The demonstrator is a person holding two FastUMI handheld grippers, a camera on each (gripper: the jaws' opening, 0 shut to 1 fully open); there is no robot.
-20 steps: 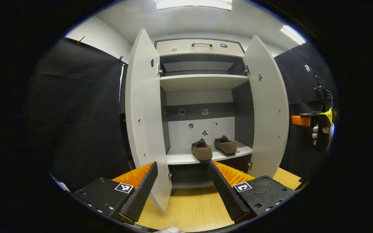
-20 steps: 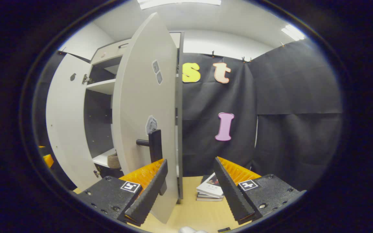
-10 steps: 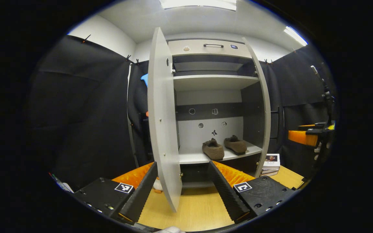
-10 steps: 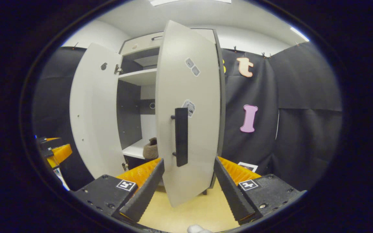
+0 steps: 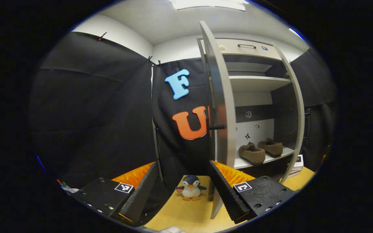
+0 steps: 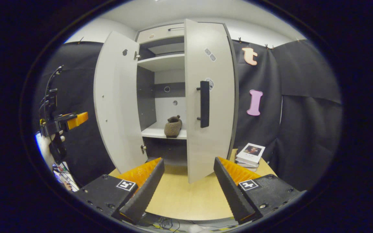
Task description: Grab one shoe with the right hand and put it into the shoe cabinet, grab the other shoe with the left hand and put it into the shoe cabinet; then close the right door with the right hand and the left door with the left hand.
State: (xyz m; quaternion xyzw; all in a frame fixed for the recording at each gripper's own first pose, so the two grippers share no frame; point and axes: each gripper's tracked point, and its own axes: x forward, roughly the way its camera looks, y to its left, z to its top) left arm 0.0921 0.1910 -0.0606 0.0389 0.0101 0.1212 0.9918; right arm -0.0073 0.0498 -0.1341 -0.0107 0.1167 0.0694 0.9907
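Note:
Two brown shoes (image 5: 251, 153) (image 5: 272, 147) lie side by side on the cabinet's lower shelf (image 5: 238, 163). One brown shoe (image 6: 173, 126) appears through the gap between the doors in the right gripper view. My left gripper (image 5: 182, 164) is open and empty, facing the left door (image 5: 220, 106) edge-on, its black handle (image 5: 217, 127) just above my right finger. My right gripper (image 6: 188, 160) is open and empty, a short way back from the half-swung right door (image 6: 210, 106) and its black handle (image 6: 203, 103). The left door (image 6: 117, 103) stands wide open, with the left gripper (image 6: 76, 119) in a hand beside it.
A penguin toy (image 5: 190, 191) stands on the wooden floor board left of the cabinet. A stack of books (image 6: 250, 154) lies to its right. Black cloth walls surround the booth. The upper shelf (image 6: 160, 61) holds nothing.
The right door has swung partway toward shut and my right gripper has drawn back from it. My left gripper has moved left, round to the left door's edge.

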